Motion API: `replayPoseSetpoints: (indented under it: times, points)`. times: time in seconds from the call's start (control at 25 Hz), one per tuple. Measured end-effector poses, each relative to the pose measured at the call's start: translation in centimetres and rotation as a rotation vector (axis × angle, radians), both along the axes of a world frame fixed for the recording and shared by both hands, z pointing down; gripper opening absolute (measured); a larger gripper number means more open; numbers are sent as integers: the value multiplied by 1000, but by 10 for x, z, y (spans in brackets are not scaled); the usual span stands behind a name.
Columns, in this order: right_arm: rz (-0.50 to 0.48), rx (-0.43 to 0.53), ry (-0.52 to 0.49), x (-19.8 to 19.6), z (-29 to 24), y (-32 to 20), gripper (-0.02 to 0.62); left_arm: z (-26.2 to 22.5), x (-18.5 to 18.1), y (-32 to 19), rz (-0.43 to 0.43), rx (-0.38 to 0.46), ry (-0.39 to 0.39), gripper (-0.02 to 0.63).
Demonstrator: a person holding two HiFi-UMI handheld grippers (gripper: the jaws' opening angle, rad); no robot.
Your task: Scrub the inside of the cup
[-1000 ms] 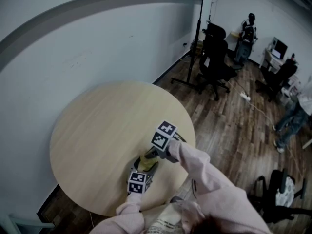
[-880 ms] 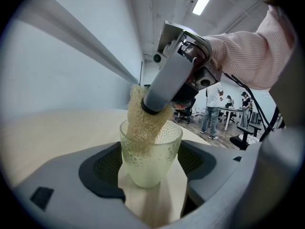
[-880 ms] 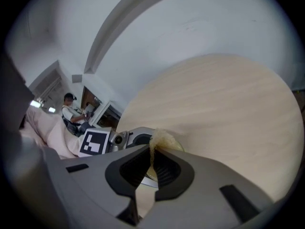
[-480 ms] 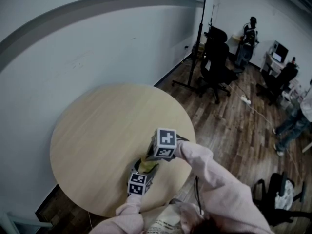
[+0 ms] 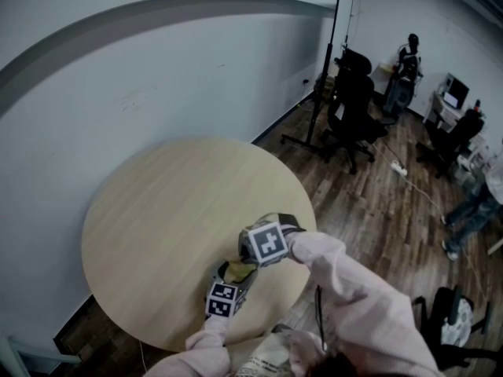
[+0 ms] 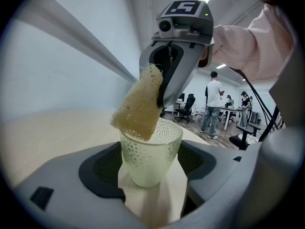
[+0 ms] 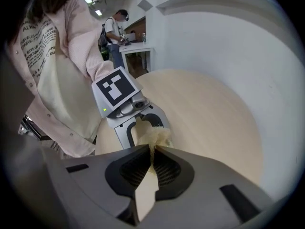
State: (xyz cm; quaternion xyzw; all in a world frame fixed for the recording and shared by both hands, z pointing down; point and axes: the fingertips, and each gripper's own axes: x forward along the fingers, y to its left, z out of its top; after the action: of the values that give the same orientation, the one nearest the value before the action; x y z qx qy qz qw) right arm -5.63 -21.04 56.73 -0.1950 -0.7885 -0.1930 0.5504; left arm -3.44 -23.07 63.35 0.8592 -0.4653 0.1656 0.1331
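Cup (image 6: 150,151) in left hand-held gripper (image 6: 151,178) — sponge (image 6: 138,104) at its rim

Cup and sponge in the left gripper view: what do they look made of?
Cup: probably translucent plastic, possibly frosted glass. It is pale greenish white with a matte finish; light shows through the wall, which has a dimpled pattern.
Sponge: a tan, coarse, open-pored mesh or foam with a matte finish. The visible holes and ragged edge suggest a loofah-like scrubber, though it could be synthetic.

Round table (image 5: 173,210), office chairs (image 5: 354,104), wood floor (image 5: 377,210)
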Motion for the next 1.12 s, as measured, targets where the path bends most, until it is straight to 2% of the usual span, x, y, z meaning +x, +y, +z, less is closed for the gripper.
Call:
replayPoseSetpoints:
  times: [0.2, 0.32, 0.4, 0.72, 1.12]
  points:
    - [-87, 50, 60, 5, 8, 4, 28, 0, 0, 0, -2, 1, -1, 359]
    - [-148, 117, 171, 24, 20, 0, 28, 0, 1, 1, -1, 1, -3, 359]
    - [-171, 154, 196, 30, 25, -4, 28, 0, 1, 2, -1, 2, -5, 359]
    - [-185, 184, 196, 27, 28, -10, 28, 1, -1, 0, -5, 3, -6, 359]
    - [-111, 117, 201, 19, 31, -6, 29, 7, -1, 3, -3, -19, -3, 359]
